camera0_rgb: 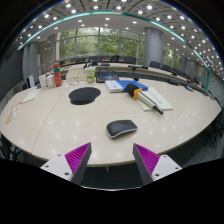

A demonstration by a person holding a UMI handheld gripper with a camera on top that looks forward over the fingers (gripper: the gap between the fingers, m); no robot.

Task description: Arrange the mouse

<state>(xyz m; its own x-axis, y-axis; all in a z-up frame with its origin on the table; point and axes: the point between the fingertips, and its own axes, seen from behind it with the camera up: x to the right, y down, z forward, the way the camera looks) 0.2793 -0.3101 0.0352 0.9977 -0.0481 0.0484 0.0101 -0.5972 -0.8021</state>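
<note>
One view only, from the camera riding on the tongs (111,160). Their two fingers show low in the view, spread wide with nothing between them, the purple pads (77,156) facing each other across the gap. They hang above the near edge of a large pale bench (40,115), not touching anything.

Just ahead of the fingers, a little toward the right one, lies the mouse (121,128), dark with a lighter top, flat on the bench and apart from everything else. Well beyond it to the left sits a dark round mouse pad (85,95). Farther back and to the right lie some blue and white papers or books (125,86), with a dark pen-like stick (148,103) resting on a white sheet; what these are exactly is hard to tell. Chairs, glass walls and ceiling lights fill the room behind.

My judgement is that the step in hand is the approach to the mouse, with the grasp not yet made. To do it well, the tongs should come forward and down with the mouse centred between the fingers, lined up so the pads meet its two long sides rather than its sloped ends. Its rounded shell will likely slip if pinched high, so the pads should close low, near the bench, and gently. The mouse pad looks the likely place to set it, though the task does not say so.
</note>
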